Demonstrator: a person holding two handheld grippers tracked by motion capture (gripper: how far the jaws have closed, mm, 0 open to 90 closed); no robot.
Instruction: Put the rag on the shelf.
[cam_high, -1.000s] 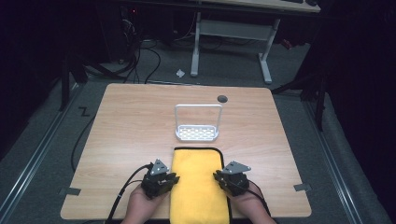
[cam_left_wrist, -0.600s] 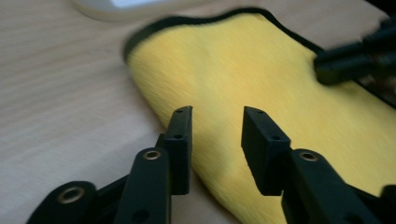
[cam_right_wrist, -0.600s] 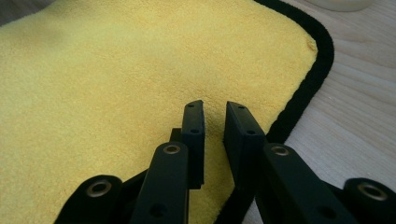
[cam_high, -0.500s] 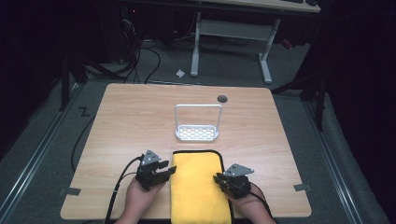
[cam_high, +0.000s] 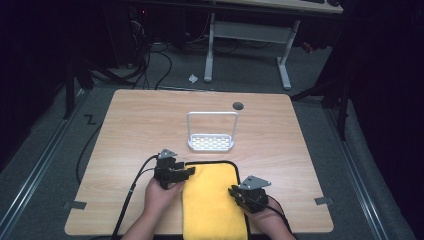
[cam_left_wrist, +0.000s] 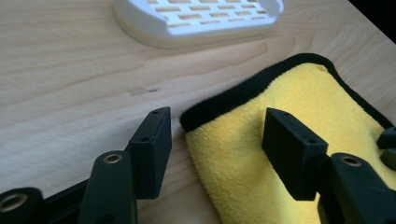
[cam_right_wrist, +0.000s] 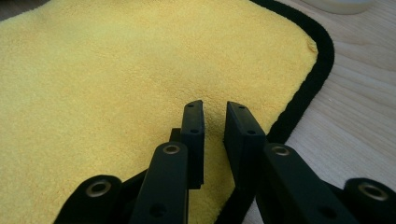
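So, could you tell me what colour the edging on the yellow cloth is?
Black edging on the yellow cloth, clearest in the right gripper view.

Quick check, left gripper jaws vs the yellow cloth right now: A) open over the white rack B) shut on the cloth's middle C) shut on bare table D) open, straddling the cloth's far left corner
D: in the left gripper view the left gripper has its jaws wide apart, one over the wood and one over the cloth, with the black-edged corner between them.
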